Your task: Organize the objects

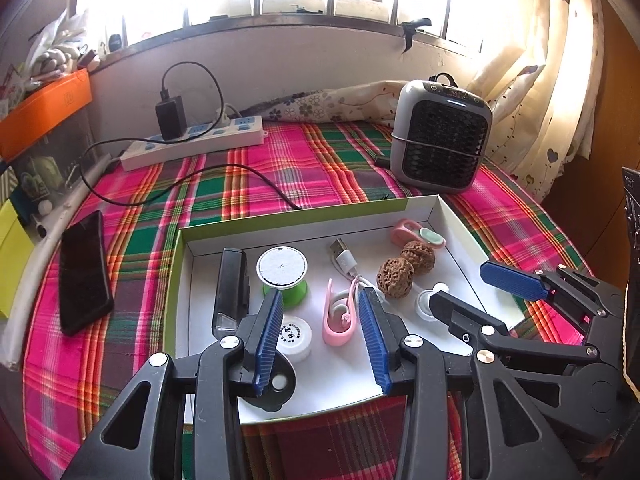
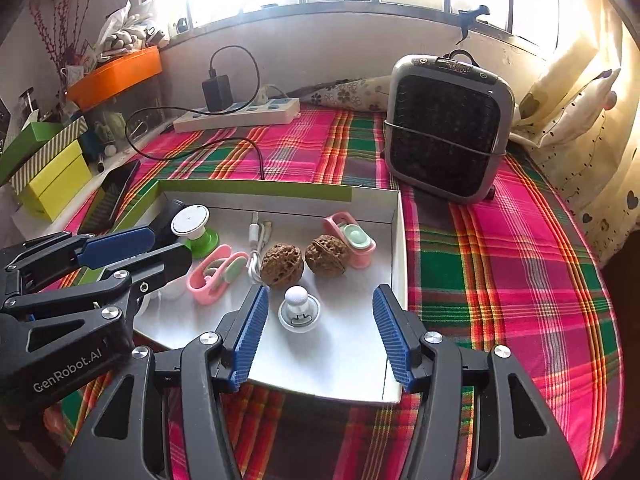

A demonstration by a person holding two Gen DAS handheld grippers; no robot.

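Observation:
A shallow white box with green sides [image 1: 304, 222] [image 2: 256, 192] lies on the plaid cloth. In it are two walnuts [image 1: 395, 279] [image 2: 281, 265], two pink clips [image 1: 340, 318] [image 2: 214, 274], a white USB cable [image 1: 346, 258], a green-based white disc [image 1: 282, 270] [image 2: 194, 222], a white cap [image 1: 296, 338], a black bar [image 1: 232, 286] and a small white knob [image 2: 298, 310]. My left gripper [image 1: 320, 300] is open above the near pink clip and holds nothing. My right gripper [image 2: 318, 300] is open above the white knob and holds nothing.
A black phone [image 1: 84, 272] lies left of the box. A grey fan heater [image 1: 440, 136] [image 2: 448, 128] stands behind it at the right. A power strip with charger [image 1: 192, 140] and black cable lies at the back left. Boxes stand along the left edge.

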